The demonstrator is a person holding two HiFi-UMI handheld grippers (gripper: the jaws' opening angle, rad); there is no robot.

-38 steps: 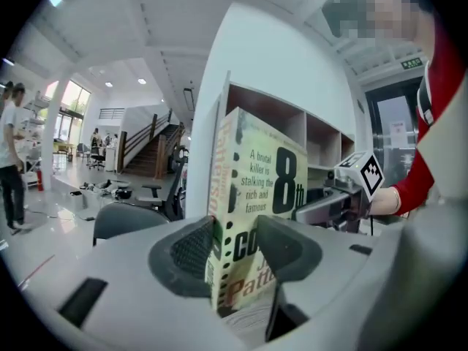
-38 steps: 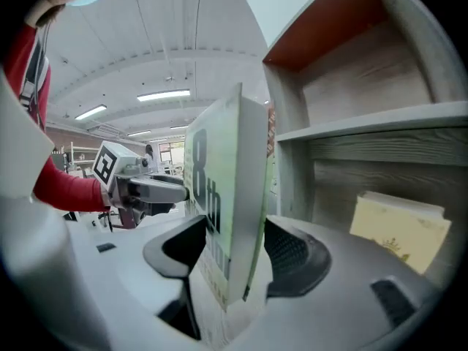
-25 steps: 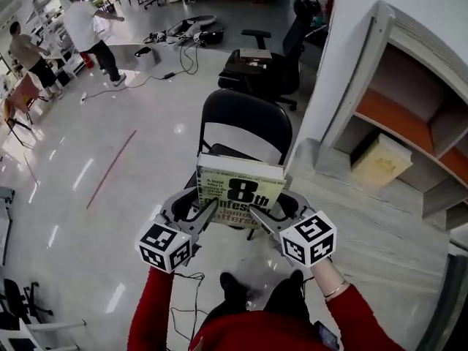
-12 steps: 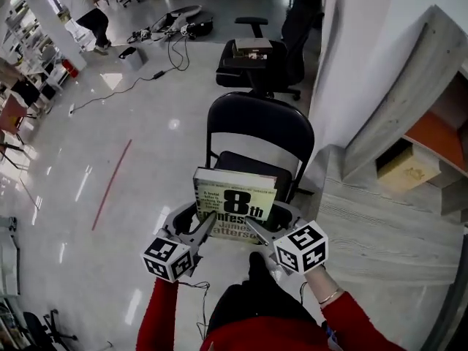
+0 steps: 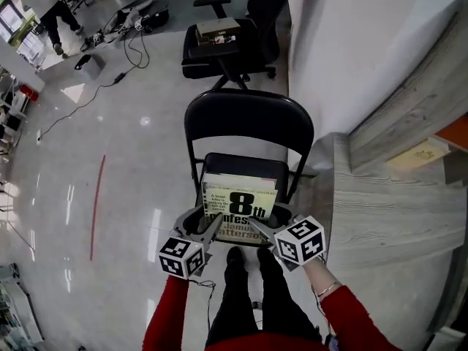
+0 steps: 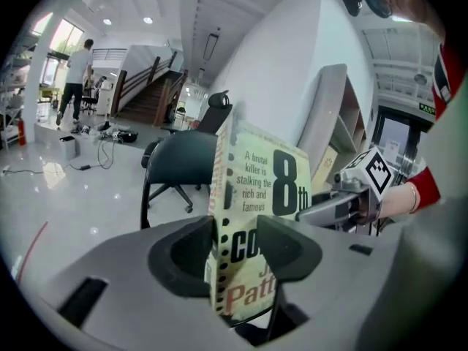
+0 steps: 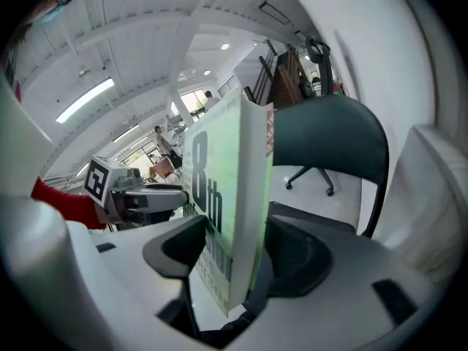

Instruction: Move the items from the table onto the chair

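The left hand-held gripper (image 5: 213, 227) has its jaws pressed on the lower left edge of a paperback book (image 5: 240, 205). The book is held cover up, just over the seat of the black folding chair (image 5: 248, 119). The right hand-held gripper (image 5: 258, 225) clamps the book's lower right edge, its jaws apart only by the book's thickness.

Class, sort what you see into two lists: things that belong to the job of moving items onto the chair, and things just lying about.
In the job: book, gripped by left gripper and right gripper; black folding chair.
Lying about: office chair with a box on it, floor cables, red floor line, shelf unit.
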